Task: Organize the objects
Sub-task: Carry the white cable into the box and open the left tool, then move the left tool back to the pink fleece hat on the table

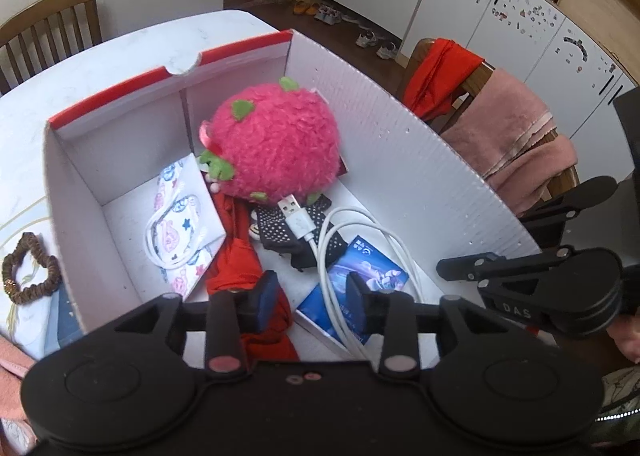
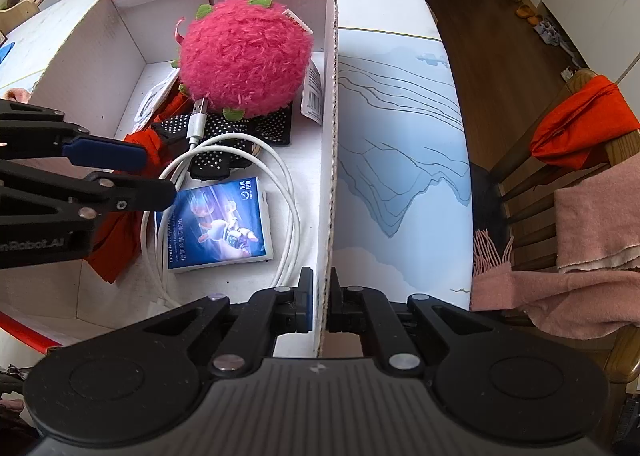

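A white cardboard box (image 1: pixel 400 160) with a red rim stands on the table. Inside lie a pink plush toy (image 1: pixel 276 148), a white USB cable (image 1: pixel 332 240), a blue tissue packet (image 1: pixel 360 276), black dotted gloves (image 1: pixel 280 228), a red cloth (image 1: pixel 236 260) and a patterned face mask (image 1: pixel 180 224). My left gripper (image 1: pixel 312 294) hangs open over the near end of the box, above the red cloth and the packet, with nothing between its pads. My right gripper (image 2: pixel 320 296) is shut on the box's right wall (image 2: pixel 332 136) near its front corner.
A brown scrunchie (image 1: pixel 30 268) lies on the table left of the box. A blue mountain-print mat (image 2: pixel 400 136) covers the table right of the box. A wooden chair (image 2: pixel 592 144) draped with a red garment and a pink towel stands at the table's right edge.
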### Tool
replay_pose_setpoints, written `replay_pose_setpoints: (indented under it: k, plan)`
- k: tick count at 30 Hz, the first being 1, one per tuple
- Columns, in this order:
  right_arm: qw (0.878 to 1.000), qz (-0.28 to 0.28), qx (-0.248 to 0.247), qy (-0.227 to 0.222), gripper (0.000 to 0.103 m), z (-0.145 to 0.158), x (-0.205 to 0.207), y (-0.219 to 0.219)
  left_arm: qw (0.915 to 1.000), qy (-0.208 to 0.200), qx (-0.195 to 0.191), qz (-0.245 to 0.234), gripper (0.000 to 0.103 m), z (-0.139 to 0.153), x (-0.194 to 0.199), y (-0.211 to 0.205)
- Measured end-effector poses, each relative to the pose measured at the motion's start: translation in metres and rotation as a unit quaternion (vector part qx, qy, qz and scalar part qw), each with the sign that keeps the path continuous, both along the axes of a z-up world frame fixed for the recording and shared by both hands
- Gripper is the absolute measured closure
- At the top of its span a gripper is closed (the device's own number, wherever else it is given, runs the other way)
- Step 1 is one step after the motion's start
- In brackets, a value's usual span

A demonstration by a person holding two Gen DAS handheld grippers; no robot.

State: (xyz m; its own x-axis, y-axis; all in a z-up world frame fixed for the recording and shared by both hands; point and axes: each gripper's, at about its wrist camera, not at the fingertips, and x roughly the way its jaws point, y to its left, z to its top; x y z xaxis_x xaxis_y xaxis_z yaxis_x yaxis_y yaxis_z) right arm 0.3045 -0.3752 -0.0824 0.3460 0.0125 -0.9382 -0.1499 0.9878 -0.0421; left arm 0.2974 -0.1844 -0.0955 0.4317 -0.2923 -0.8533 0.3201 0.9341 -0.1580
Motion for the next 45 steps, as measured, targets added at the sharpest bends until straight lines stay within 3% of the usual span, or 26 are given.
replay_pose_setpoints:
  k: [11,18,23,27,32,39,45]
  plan:
    - [1.0,0.0,-0.001,0.0,0.098,0.0,0.0,0.001,0.9982,-0.046,-0.002,0.039,0.039,0.033,-0.021,0.021]
    - [1.0,0.0,-0.001,0.0,0.098,0.001,0.0,0.001,0.9927,-0.077,-0.006,0.093,0.038,0.058,-0.035,0.048]
    - [1.0,-0.001,-0.001,0.001,0.098,0.0,0.0,0.001,0.9847,-0.112,0.017,0.132,0.022,0.078,-0.05,0.072]
    - [1.0,-0.001,-0.001,0.001,0.098,0.0,0.001,0.001,0.9783,-0.125,0.034,0.162,0.015,0.087,-0.058,0.095]
    - [1.0,-0.002,0.0,0.002,0.098,0.0,0.001,0.001,0.9639,-0.142,0.052,0.219,0.001,0.089,-0.07,0.125]
    - [1.0,-0.003,0.001,0.003,0.098,0.0,0.001,0.0,0.9546,-0.116,0.081,0.262,0.001,0.076,-0.073,0.16]
    - [1.0,-0.003,0.001,0.003,0.098,0.0,0.001,0.0,0.9462,-0.074,0.117,0.293,0.001,0.045,-0.076,0.185]
